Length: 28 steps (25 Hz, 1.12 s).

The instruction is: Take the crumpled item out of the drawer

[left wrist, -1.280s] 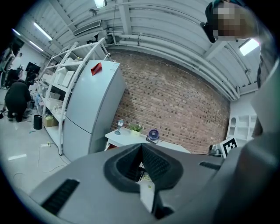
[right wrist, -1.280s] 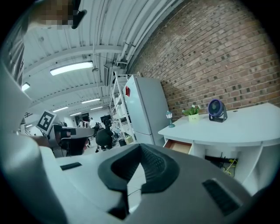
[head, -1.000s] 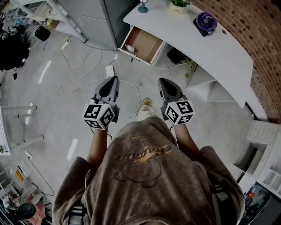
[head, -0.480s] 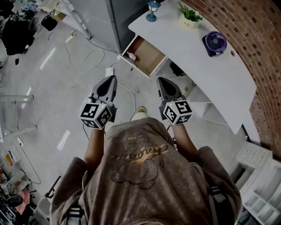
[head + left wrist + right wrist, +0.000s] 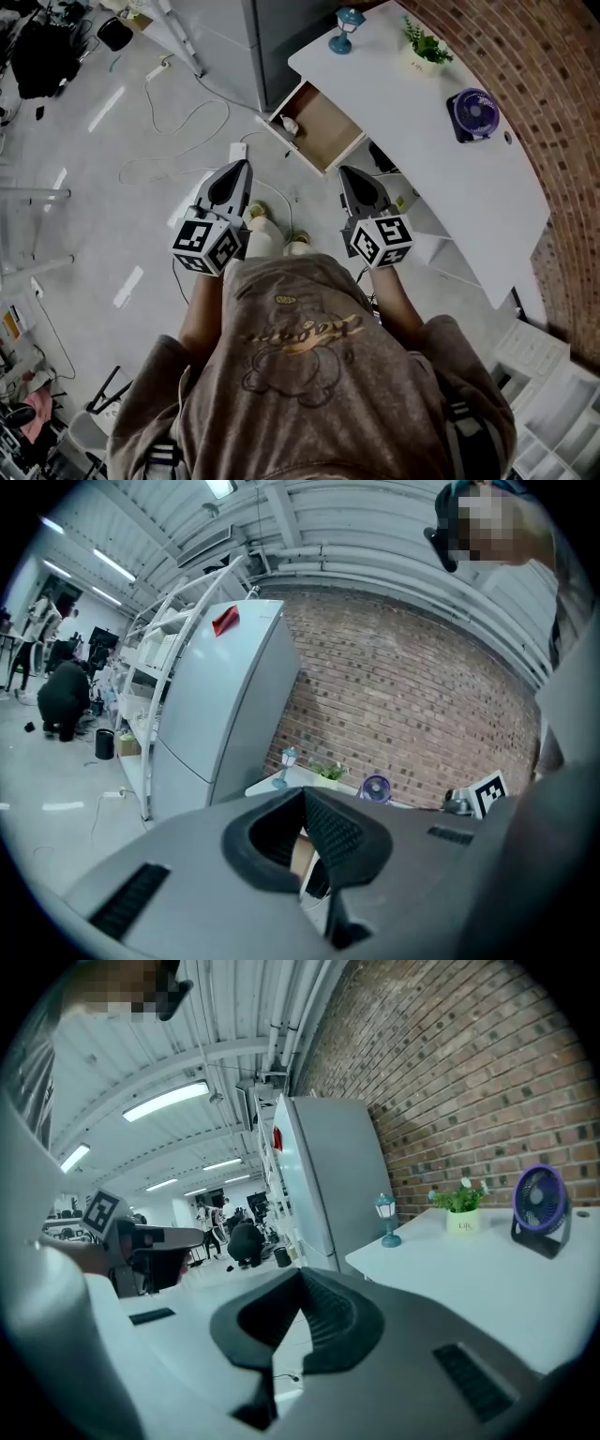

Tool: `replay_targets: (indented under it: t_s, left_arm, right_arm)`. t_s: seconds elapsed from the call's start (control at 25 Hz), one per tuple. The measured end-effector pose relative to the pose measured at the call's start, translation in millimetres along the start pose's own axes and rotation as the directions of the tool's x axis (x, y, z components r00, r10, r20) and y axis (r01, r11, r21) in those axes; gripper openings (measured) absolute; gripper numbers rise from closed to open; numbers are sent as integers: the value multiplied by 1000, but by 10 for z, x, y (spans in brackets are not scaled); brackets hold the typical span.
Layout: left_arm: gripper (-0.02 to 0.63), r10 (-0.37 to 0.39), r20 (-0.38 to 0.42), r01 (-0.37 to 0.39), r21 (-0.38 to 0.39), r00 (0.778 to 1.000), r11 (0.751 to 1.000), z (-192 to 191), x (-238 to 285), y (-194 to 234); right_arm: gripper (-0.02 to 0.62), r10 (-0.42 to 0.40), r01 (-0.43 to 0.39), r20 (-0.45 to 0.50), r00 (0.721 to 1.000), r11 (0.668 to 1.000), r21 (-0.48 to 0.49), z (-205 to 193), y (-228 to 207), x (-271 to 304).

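In the open drawer [image 5: 326, 129] of the desk [image 5: 422, 141], the crumpled item [image 5: 290, 125]; fridge [image 5: 225, 37] beside that end.

- desk [image 5: 441, 141]: smooth matt white top
- drawer [image 5: 328, 131]: bare brown wood inside
- wall [image 5: 553, 66]: rough red brick
- floor [image 5: 103, 187]: smooth grey, faint sheen
- fridge [image 5: 220, 705]: smooth pale grey, slight gloss
- left gripper [image 5: 246, 165] and right gripper [image 5: 344, 172]: matt grey plastic, ribbed black pads [image 5: 333, 832]
- shirt [image 5: 309, 375]: mottled brown cloth
- item [image 5: 290, 125]: white, creased, paper or cloth unclear

Near: left gripper [image 5: 305, 797], jaws closed together, nothing between | Beyond: white worktop [image 5: 306, 779] bearing blue lamp [image 5: 288, 761], potted plant [image 5: 328, 771], purple fan [image 5: 375, 787] | Left: tall grey fridge [image 5: 225, 696] | Behind: brick wall [image 5: 403, 696] | Far left: crouching person [image 5: 64, 700]
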<state>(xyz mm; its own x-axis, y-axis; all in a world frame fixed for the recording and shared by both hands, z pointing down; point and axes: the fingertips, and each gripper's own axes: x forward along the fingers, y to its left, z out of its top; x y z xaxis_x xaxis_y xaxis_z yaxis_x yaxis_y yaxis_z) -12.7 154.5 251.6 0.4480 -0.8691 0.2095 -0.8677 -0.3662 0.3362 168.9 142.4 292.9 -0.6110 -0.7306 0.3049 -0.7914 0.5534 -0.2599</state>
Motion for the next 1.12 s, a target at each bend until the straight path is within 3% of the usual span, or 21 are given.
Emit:
replay_targets:
  t_s: [0.56, 1.12]
  left_arm:
    - [8, -88, -49, 90, 25, 995, 996, 243, 675, 489]
    - [8, -168, -126, 170, 0, 978, 986, 51, 1395, 920]
  right_arm:
    - [-3, -62, 62, -3, 998, 998, 20, 156, -209, 678]
    - [-3, -127, 129, -39, 991, 991, 42, 61, -617, 1333]
